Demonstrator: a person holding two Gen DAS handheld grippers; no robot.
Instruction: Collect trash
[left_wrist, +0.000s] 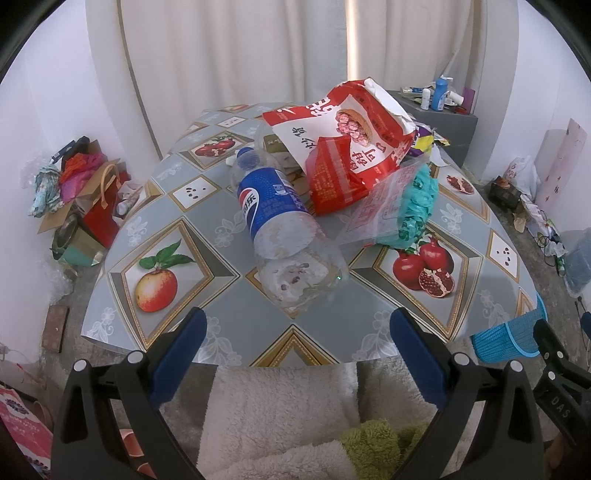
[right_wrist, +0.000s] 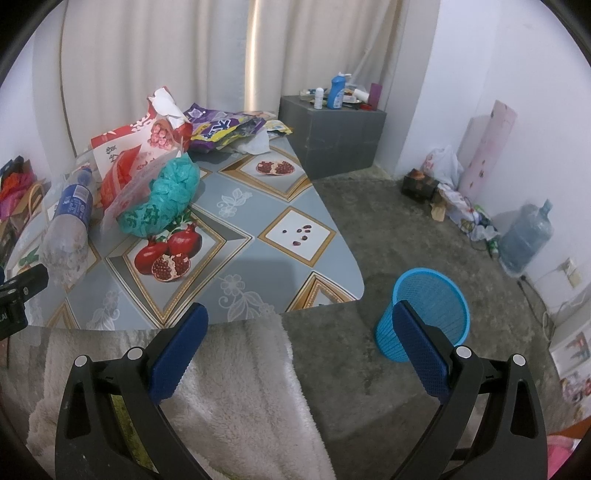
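Table: the table (left_wrist: 173, 218), under a fruit-print cloth, carries the trash; its near edge faces both grippers.
Bottle: an empty plastic bottle (left_wrist: 284, 236) lies on its side near the middle of the table, base toward the near edge, cap toward the far edge.
Wrappers: a red snack bag (left_wrist: 347, 155) leans on the bottle's far end; a clear bag (left_wrist: 376, 214) and a crumpled teal bag (left_wrist: 417, 206) lie just beside it toward the right edge; a purple wrapper (right_wrist: 221, 127) sits at the far right corner.
Bin: a blue mesh bin (right_wrist: 428, 310) stands on the floor off the table's near right corner, apparently empty.
Left gripper: the left gripper (left_wrist: 295, 332) hangs over the near edge, in line with the bottle's base; its fingers are spread wide and hold nothing.
Right gripper: the right gripper (right_wrist: 299, 332) hangs beyond the near right corner, between table and bin; its fingers are likewise spread wide and empty.
Step in hand: probably the first pickup, the bottle being nearest.
Technique: the fingers should straddle the bottle across its width, near the labelled middle. The thin wall will likely buckle, so a gentle squeeze is advisable, followed by a lift clear of the red bag.
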